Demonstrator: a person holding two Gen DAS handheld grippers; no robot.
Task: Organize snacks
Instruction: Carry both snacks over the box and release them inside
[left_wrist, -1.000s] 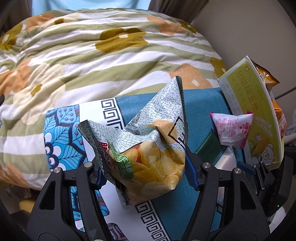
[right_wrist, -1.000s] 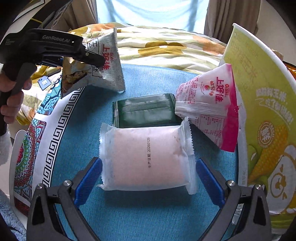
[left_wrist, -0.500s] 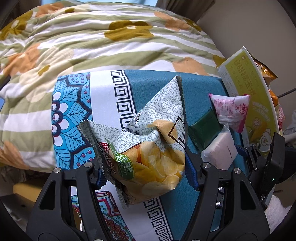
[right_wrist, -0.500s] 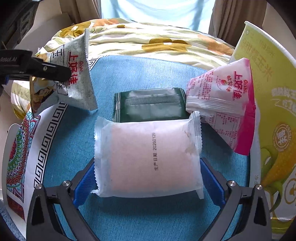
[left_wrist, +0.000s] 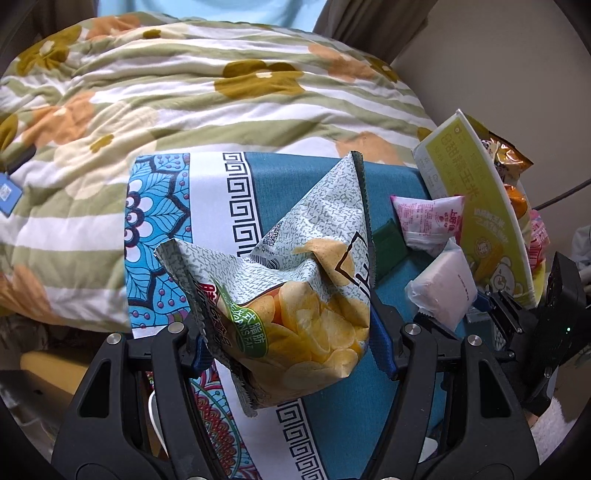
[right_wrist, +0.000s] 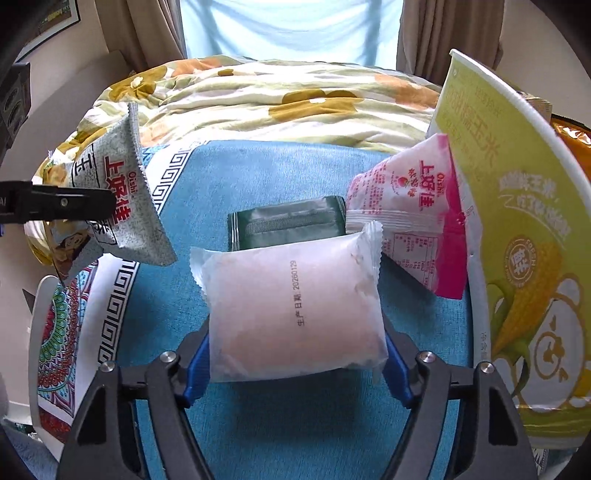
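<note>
My left gripper (left_wrist: 291, 343) is shut on a grey-green chip bag (left_wrist: 295, 280) and holds it above the patterned tablecloth (left_wrist: 221, 199); the bag also shows in the right wrist view (right_wrist: 122, 206). My right gripper (right_wrist: 295, 354) is shut on a white-wrapped pink cake packet (right_wrist: 291, 306), lifted off the blue cloth; it shows in the left wrist view (left_wrist: 447, 288) too. A pink snack bag (right_wrist: 413, 210) and a dark green packet (right_wrist: 288, 221) lie on the table behind it.
A tall yellow-green corn snack box (right_wrist: 517, 229) stands along the right edge, with orange bags (left_wrist: 509, 162) behind it. A floral quilt (left_wrist: 184, 92) lies beyond the table's far edge. A white chair edge (right_wrist: 37, 314) shows at the left.
My right gripper has closed on the pink cake packet and raised it. My left gripper with the chip bag has drawn back and up, away from the other snacks.
</note>
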